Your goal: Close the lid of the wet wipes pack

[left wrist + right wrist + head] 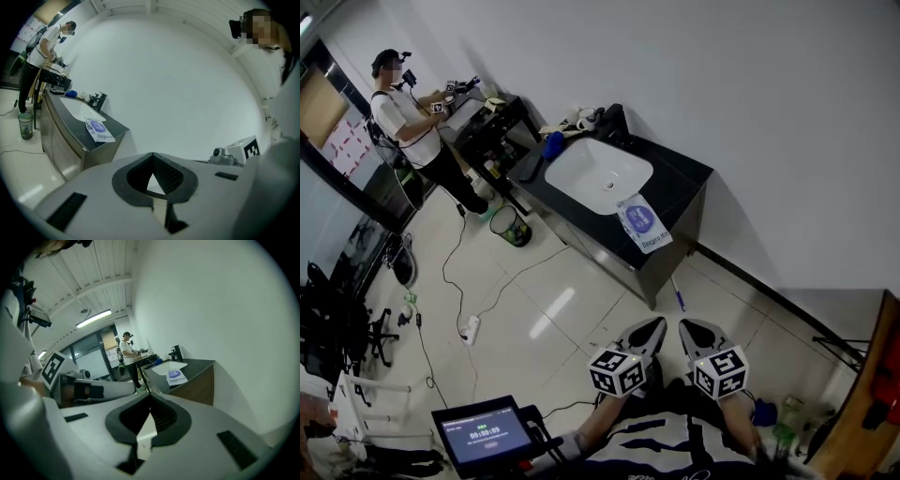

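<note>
The wet wipes pack point(643, 223), white with a round blue label, lies flat on the near corner of a black counter point(684, 183), beside a white sink point(598, 173). It is too far off to tell how its lid stands. Both grippers hang low in the head view, well short of the counter and over the floor: the left gripper point(659, 322) and the right gripper point(684, 323) sit side by side, each shut with nothing between its jaws. The pack point(98, 129) shows small at the left of the left gripper view. In the right gripper view the pack point(174, 376) is far ahead.
Another person point(408, 117) works at a cluttered table at the far left. A mesh bin point(511, 225) stands by the counter, and a cable with a power strip point(470, 328) crosses the tiled floor. A screen point(485, 433) sits at the bottom left and wooden furniture point(872, 394) at the right.
</note>
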